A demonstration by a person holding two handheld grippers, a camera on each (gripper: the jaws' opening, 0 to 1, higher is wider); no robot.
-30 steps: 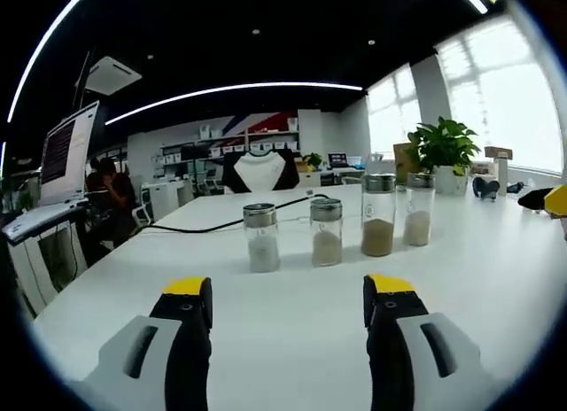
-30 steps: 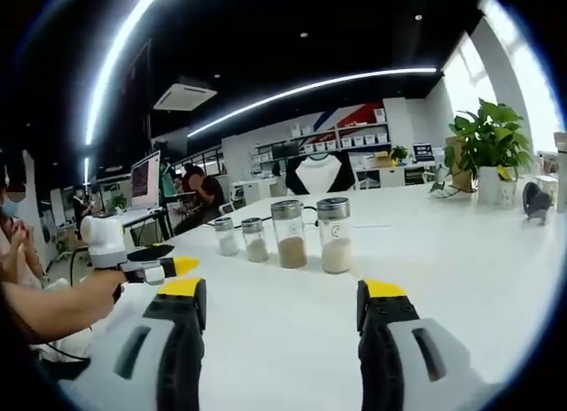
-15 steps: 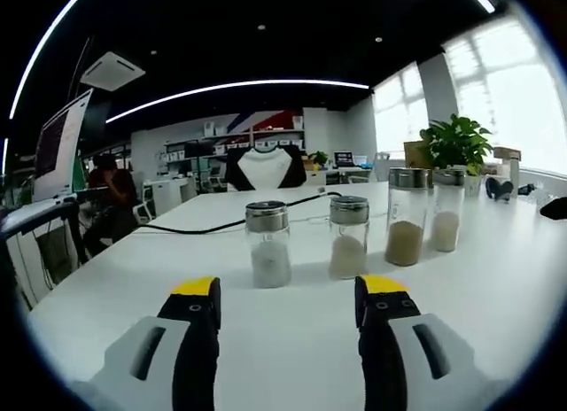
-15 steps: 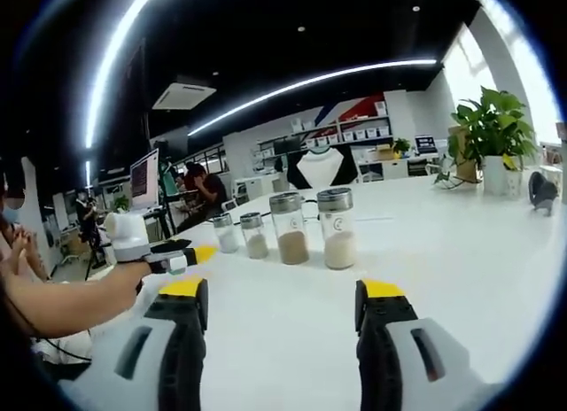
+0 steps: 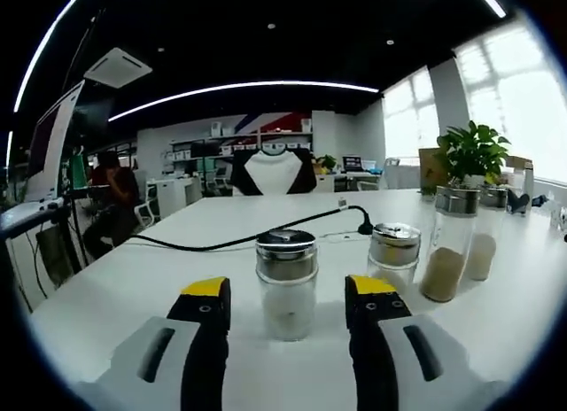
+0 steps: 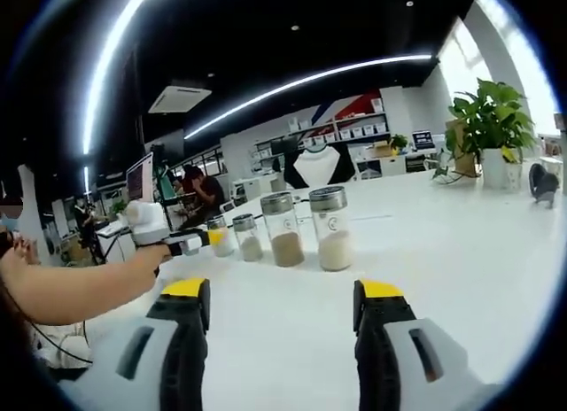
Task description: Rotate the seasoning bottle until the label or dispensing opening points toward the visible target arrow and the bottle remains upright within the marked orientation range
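Note:
Four glass seasoning bottles with metal caps stand upright in a row on the white table [image 5: 177, 269]. In the left gripper view the nearest one, a short bottle of white powder [image 5: 286, 283], stands in the gap of my open left gripper [image 5: 288, 289], and neither yellow tip touches it. A second short bottle [image 5: 394, 254] and two taller ones [image 5: 446, 248] stand to its right. In the right gripper view my right gripper [image 6: 283, 290] hangs open over bare table, short of the row [image 6: 282, 230]. The left gripper [image 6: 208, 239], held by a person's arm, reaches the row's far-left bottle [image 6: 221, 237]. I see no arrow mark.
A black cable [image 5: 239, 241] runs across the table behind the bottles. A potted plant [image 6: 485, 127] and a dark object [image 6: 542, 182] stand at the far right end. Desks, monitors and seated people lie beyond the table's left edge.
The left gripper has moved forward to the white-powder bottle, which now stands between its open jaws. The right gripper has stayed almost still.

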